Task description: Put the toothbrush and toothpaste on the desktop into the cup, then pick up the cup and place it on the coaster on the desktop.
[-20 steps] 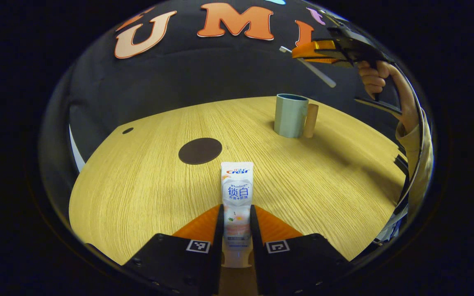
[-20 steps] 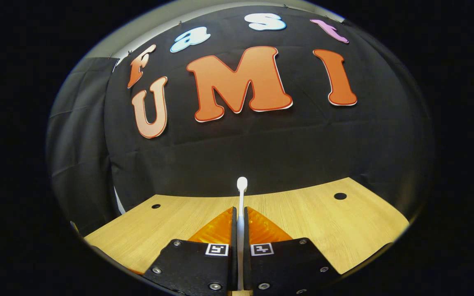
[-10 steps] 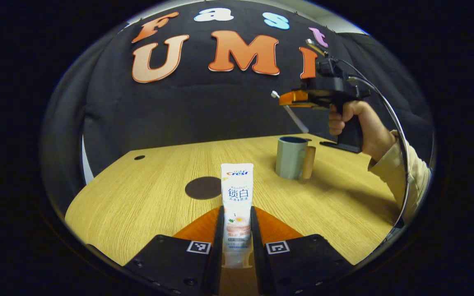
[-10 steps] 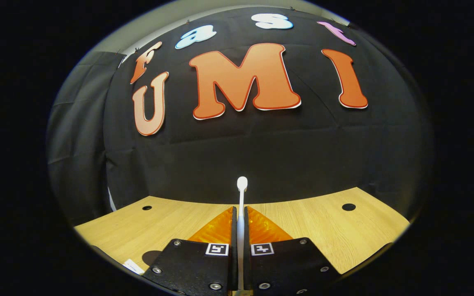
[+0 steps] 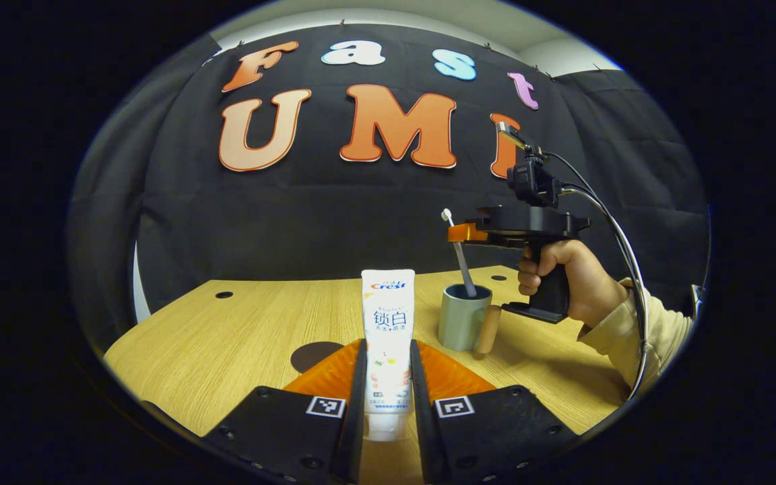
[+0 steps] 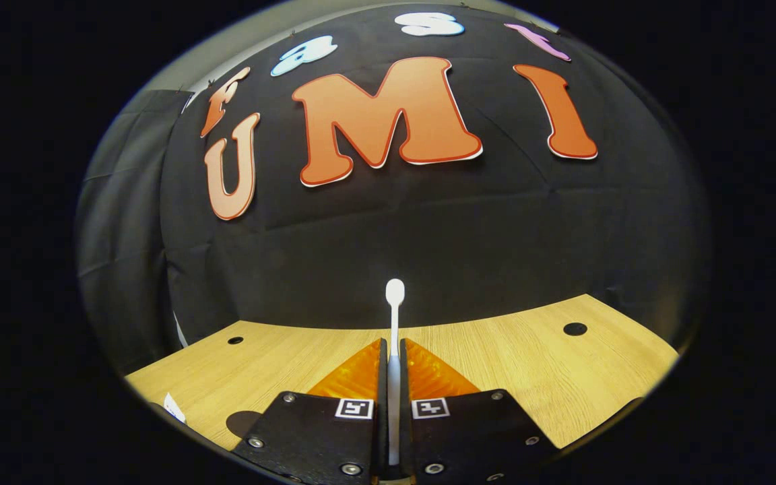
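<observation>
- Left gripper view: at the bottom centre, the left gripper (image 5: 388, 377) is clamped on the toothpaste (image 5: 388, 337), both fingers pressing its sides, and the tube stands upright and clear of the desktop (image 5: 226, 343).
- Right of centre sits the cup (image 5: 462, 323), handle turned toward the lower right. Above it hangs the right gripper (image 5: 463, 233), held in a person's hand (image 5: 563, 279).
- That gripper pinches the toothbrush (image 5: 461, 259), which slants down with its lower end dipping inside the cup's rim and its head up top.
- The dark coaster (image 5: 314, 353) peeks out just left of the left gripper's fingers, lower centre, with nothing on it.
- Right gripper view: the right gripper (image 6: 393, 394) is closed tight on the toothbrush (image 6: 394, 323), whose shaft runs up the middle to the head against the dark wall.
- The coaster (image 6: 245, 422) is a dark patch at lower left.
- My read: this is the toothbrush drop, nearly done. Next, the right fingers need to part so it settles into the cup.
- After that the toothpaste has to travel right and go in end-first, then the cup moves to the coaster.
</observation>
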A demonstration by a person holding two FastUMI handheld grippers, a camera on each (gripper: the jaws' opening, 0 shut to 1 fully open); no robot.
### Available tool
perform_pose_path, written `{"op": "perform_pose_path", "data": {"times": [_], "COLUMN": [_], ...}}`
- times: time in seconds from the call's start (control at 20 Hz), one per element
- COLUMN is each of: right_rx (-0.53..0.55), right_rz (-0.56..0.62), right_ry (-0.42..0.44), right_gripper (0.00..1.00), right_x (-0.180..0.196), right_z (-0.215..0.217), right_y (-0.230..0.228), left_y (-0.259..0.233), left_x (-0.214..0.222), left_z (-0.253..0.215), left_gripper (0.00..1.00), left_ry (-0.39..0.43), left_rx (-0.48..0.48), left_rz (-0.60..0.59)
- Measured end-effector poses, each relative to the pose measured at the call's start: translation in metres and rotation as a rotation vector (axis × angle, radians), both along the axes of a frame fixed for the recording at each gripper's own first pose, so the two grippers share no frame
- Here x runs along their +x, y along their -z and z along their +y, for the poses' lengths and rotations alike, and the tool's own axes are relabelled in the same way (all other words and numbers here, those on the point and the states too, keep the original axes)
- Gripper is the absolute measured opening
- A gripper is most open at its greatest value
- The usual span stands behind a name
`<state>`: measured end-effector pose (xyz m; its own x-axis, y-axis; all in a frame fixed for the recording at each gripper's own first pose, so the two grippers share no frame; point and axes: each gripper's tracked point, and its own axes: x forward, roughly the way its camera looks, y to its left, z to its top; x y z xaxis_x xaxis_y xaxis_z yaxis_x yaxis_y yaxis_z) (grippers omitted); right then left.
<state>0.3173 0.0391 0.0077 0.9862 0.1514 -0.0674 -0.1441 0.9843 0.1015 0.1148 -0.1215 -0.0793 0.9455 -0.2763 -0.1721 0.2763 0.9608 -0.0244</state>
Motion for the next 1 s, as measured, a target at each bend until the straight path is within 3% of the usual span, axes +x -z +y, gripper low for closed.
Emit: {"op": "perform_pose_path", "data": {"times": [0.4, 0.5, 0.55, 0.6, 0.65, 0.7, 0.75, 0.8, 0.85, 0.9, 1.0], "right_rx": [-0.032, -0.046, -0.05, -0.053, -0.061, -0.068, -0.082, -0.098, -0.118, -0.138, -0.167], "right_rz": [0.043, 0.054, 0.05, 0.042, 0.029, 0.013, -0.002, -0.019, -0.035, -0.05, -0.073], "right_ry": [-0.029, -0.042, -0.046, -0.044, -0.047, -0.053, -0.06, -0.054, -0.042, -0.032, 0.012], "right_gripper": [0.08, 0.14, 0.19, 0.32, 0.34, 0.51, 0.56, 0.71, 0.77, 0.9, 0.97], "right_x": [-0.015, -0.025, -0.03, -0.036, -0.043, -0.05, -0.058, -0.067, -0.075, -0.084, -0.102], "right_z": [0.001, -0.001, -0.004, -0.007, -0.011, -0.015, -0.018, -0.027, -0.036, -0.044, -0.066], "right_y": [0.013, 0.016, 0.016, 0.015, 0.012, 0.009, 0.009, 0.008, 0.008, 0.008, 0.014], "left_y": [-0.007, -0.014, -0.017, -0.021, -0.025, -0.029, -0.034, -0.04, -0.044, -0.049, -0.062], "left_x": [0.023, 0.034, 0.037, 0.041, 0.046, 0.052, 0.057, 0.063, 0.067, 0.074, 0.087], "left_z": [-0.007, -0.014, -0.02, -0.026, -0.03, -0.035, -0.042, -0.049, -0.055, -0.061, -0.074], "left_gripper": [0.34, 0.34, 0.34, 0.32, 0.34, 0.34, 0.34, 0.34, 0.34, 0.33, 0.34], "left_ry": [-0.031, -0.035, -0.036, -0.031, -0.035, -0.039, -0.036, -0.03, -0.028, -0.028, -0.027], "left_rx": [-0.003, -0.003, -0.009, -0.012, -0.01, -0.002, 0.003, 0.004, 0.008, 0.012, 0.015], "left_rz": [0.008, -0.002, -0.007, -0.01, -0.014, -0.018, -0.023, -0.032, -0.042, -0.052, -0.081]}}
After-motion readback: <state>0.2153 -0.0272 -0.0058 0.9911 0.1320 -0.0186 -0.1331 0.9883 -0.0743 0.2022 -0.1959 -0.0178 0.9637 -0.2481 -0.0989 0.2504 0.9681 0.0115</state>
